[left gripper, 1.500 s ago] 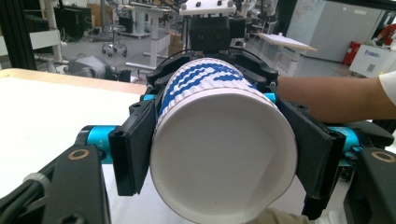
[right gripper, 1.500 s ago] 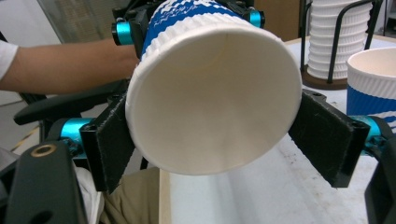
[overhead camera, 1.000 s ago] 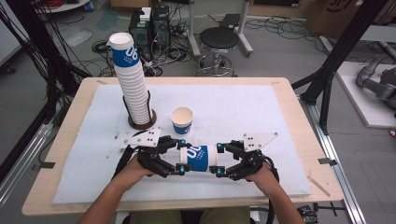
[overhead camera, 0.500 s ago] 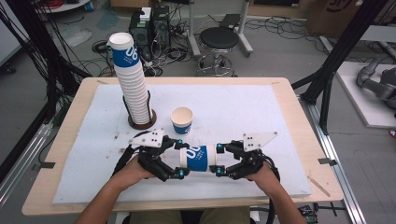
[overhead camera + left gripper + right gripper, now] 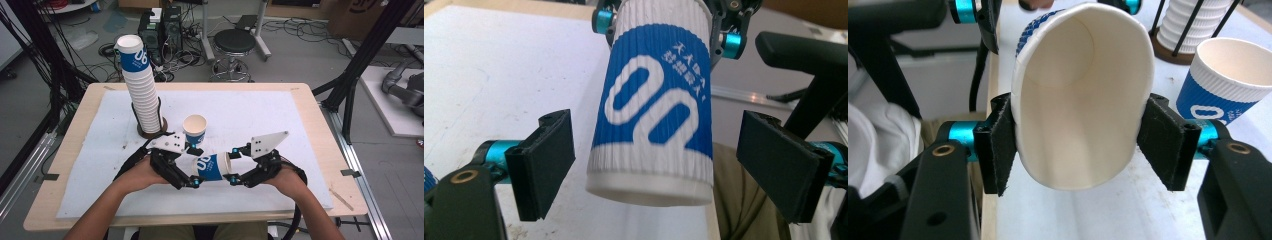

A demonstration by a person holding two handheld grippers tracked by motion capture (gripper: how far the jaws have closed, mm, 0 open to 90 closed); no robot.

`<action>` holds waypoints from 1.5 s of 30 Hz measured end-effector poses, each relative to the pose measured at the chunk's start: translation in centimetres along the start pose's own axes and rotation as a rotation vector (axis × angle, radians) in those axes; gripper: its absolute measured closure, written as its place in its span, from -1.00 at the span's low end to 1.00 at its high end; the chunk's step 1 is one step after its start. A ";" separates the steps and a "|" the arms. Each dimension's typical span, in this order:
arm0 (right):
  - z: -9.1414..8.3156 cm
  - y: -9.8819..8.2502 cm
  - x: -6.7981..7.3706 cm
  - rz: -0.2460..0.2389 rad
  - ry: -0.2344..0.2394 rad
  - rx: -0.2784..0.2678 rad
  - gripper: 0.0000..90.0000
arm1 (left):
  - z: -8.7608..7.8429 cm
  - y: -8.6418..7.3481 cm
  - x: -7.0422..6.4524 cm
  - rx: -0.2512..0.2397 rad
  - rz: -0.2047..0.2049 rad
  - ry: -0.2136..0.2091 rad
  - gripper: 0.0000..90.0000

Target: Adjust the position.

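While left jaws have just opened, cup (image 5: 212, 166) has lifted.

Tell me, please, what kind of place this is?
Probably a robotics lab or workshop, not a home. Black frame posts stand around the table, computer towers and loose cables sit on the bare floor, and a stool stands behind.

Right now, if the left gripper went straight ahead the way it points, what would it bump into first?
Probably the cup: its base sits between the left gripper's open pads, untouched. The right gripper pinches its rim from beyond.
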State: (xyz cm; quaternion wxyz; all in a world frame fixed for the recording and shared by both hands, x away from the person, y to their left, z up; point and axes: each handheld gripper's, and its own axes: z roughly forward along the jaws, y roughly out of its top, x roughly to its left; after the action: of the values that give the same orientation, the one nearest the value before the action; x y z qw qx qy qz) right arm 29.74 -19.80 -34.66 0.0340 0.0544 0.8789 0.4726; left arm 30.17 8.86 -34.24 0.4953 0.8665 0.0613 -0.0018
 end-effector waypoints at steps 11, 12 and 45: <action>0.4 3.0 0.0 -0.077 -0.004 0.170 -0.19 | 1.9 1.4 0.3 0.182 0.024 -0.029 -0.59; 0.5 3.2 0.0 -0.081 -0.002 0.184 -0.19 | 2.1 1.3 0.3 0.195 0.024 -0.026 -0.57; 2.6 5.1 0.6 -0.141 0.015 0.427 -0.33 | 4.5 0.4 0.2 0.230 0.017 -0.058 -0.30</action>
State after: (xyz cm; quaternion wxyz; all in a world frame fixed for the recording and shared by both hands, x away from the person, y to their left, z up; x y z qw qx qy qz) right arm 29.72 -14.78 -31.80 0.0482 -0.0049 0.9609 0.2727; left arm 30.62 4.86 -36.21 0.3941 0.9178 0.0390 -0.0296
